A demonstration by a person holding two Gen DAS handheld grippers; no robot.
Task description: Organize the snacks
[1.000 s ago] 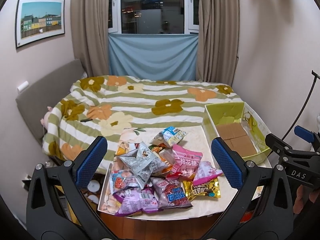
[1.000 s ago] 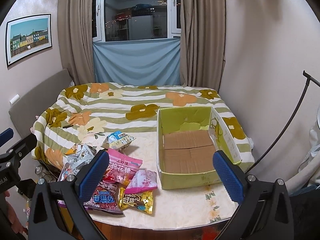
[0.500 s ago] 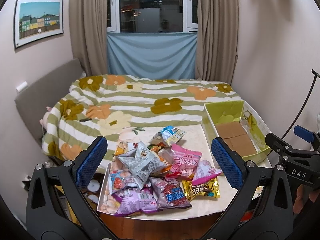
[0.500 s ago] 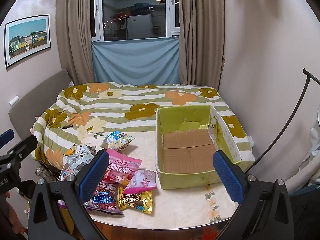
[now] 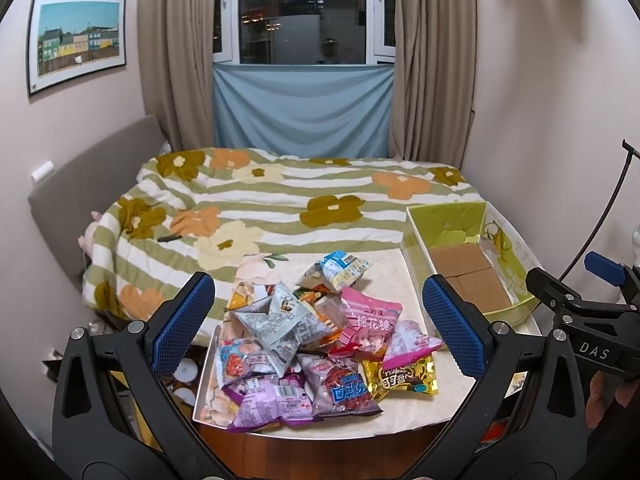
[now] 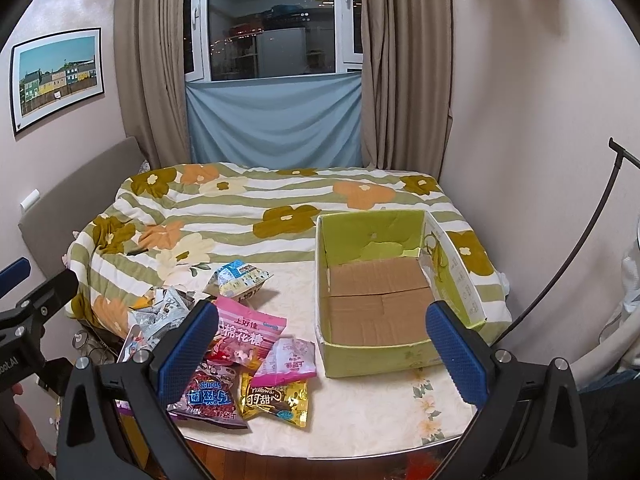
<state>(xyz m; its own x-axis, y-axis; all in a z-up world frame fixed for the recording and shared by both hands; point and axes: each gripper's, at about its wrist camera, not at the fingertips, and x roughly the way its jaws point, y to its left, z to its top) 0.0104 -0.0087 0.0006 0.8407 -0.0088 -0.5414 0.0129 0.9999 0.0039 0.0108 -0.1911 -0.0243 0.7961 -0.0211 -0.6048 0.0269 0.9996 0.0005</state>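
A heap of several snack packets (image 5: 304,332) lies on the left of a small table, with a pink packet (image 5: 370,320), a gold packet (image 5: 404,376) and a blue-and-white packet (image 5: 340,272) among them. The heap also shows in the right wrist view (image 6: 240,344). An empty green cardboard box (image 6: 376,292) stands to its right, also in the left wrist view (image 5: 468,264). My left gripper (image 5: 316,332) is open and empty above the near side of the heap. My right gripper (image 6: 320,352) is open and empty above the table's front, between heap and box.
The table (image 6: 360,408) has a cream floral cover and a rounded front edge. A bed with a flowered striped quilt (image 6: 260,208) lies right behind it. Walls close in on both sides, and a black stand pole (image 6: 580,248) leans at the right.
Both views have shifted slightly forward and up; the packets and the box have not moved. Both grippers stay open.
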